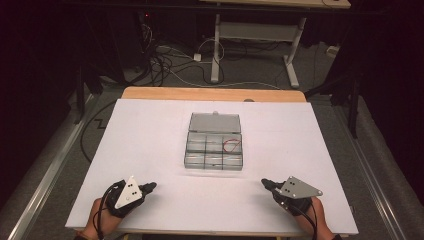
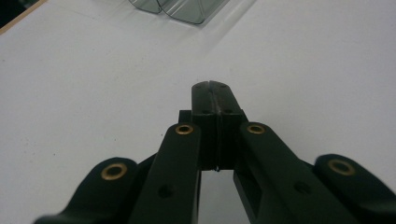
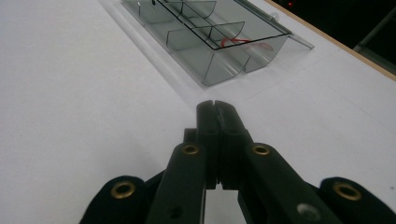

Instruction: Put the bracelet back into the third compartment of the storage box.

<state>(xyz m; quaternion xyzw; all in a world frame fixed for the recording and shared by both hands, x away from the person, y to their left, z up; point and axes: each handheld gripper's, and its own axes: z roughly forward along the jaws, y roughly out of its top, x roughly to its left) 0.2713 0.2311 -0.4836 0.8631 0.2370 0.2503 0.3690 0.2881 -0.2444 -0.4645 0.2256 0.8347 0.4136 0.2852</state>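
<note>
Both claws sit nearest, the left gripper at seven o'clock and the right gripper at five, jaws pressed together on nothing. Farther off at twelve o'clock, the box lies open mid-table, a red band in one right-hand compartment. Work looks barely begun: nothing gripped, box untouched.

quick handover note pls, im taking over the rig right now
Left gripper: jaws shut, empty, low over the white table sheet, near left.
Right gripper: the same, near right.
Clear grey plastic compartment box: mid-table, lid open and lying flat behind it, apart from both grippers. A thin red loop lies in its back right compartment.
Done: lid is open.
Left: judging by the layout, probably work on the box; nothing gripped yet.
</note>
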